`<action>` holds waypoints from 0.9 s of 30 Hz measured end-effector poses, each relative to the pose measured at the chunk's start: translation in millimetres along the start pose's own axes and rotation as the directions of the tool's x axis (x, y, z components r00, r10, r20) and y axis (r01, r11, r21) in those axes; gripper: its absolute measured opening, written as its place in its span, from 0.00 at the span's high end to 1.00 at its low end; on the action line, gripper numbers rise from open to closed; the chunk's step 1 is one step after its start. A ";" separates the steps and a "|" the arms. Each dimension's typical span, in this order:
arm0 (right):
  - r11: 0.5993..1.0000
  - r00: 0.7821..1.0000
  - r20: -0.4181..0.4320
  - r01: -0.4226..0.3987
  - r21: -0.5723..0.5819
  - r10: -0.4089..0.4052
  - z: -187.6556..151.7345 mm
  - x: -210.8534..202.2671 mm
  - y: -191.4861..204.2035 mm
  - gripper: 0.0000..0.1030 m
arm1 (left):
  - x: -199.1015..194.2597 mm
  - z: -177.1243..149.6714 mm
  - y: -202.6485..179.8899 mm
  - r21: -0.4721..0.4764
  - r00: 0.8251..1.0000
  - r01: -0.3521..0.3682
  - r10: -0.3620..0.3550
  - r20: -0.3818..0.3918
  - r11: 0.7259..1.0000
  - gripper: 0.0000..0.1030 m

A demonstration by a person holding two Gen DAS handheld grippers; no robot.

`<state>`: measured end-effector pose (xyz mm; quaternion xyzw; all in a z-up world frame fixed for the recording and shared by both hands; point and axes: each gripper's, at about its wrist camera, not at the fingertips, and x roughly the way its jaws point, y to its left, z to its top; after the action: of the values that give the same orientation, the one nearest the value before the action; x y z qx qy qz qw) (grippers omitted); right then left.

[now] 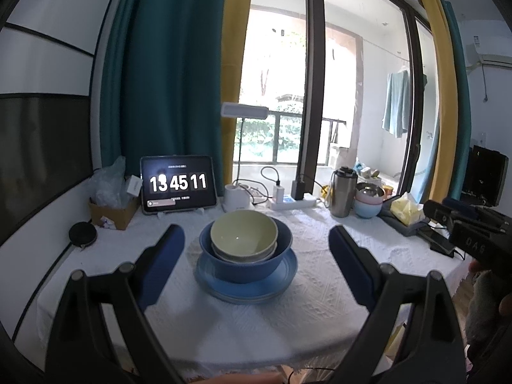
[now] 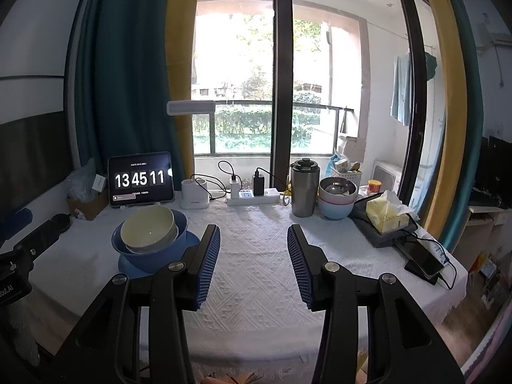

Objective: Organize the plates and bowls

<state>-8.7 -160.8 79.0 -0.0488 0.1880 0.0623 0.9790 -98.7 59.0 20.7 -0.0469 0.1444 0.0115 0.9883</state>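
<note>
A blue plate point(image 1: 246, 288) lies on the white tablecloth point(image 1: 256, 329). A blue bowl point(image 1: 246, 265) stands on it, with a pale green bowl point(image 1: 244, 235) nested inside on a white bowl point(image 1: 236, 256). My left gripper point(image 1: 256, 240) is open and empty, its fingers on either side of the stack, a little short of it. In the right wrist view the stack point(image 2: 150, 240) is at the left. My right gripper point(image 2: 253, 240) is open and empty over bare cloth, right of the stack.
Along the back edge stand a tablet clock point(image 2: 139, 179), a lamp base point(image 2: 194, 195), a power strip point(image 2: 252, 198), a steel flask point(image 2: 304, 188) and stacked pastel bowls point(image 2: 336, 198). A tissue pack point(image 2: 387, 212) and a phone point(image 2: 422, 257) lie at the right. A cardboard box point(image 1: 112, 211) is back left.
</note>
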 end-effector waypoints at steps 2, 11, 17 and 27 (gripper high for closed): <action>1.000 1.000 -0.001 0.000 0.000 0.000 0.1 -0.1 0.3 0.55 | -0.2 0.1 0.1 0.000 1.000 0.000 0.000 -0.001 1.000 0.10; 1.000 1.000 -0.001 -0.002 -0.004 0.002 1.1 0.8 0.7 0.55 | 1.5 -1.4 1.7 -0.003 1.000 -0.001 0.001 -0.002 1.000 0.10; 1.000 1.000 -0.002 -0.002 -0.003 0.002 1.5 1.6 0.5 0.55 | 1.3 -2.7 2.5 -0.002 1.000 -0.001 0.001 -0.005 1.000 0.10; 1.000 1.000 -0.004 -0.002 -0.002 0.002 1.4 1.6 0.2 0.55 | 1.2 -2.8 2.0 -0.002 1.000 0.000 0.000 -0.005 1.000 0.10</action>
<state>-6.7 -160.2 79.7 -0.0496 0.1899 0.0635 0.9785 -98.4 60.8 17.5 -0.0479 0.1467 0.0115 0.9880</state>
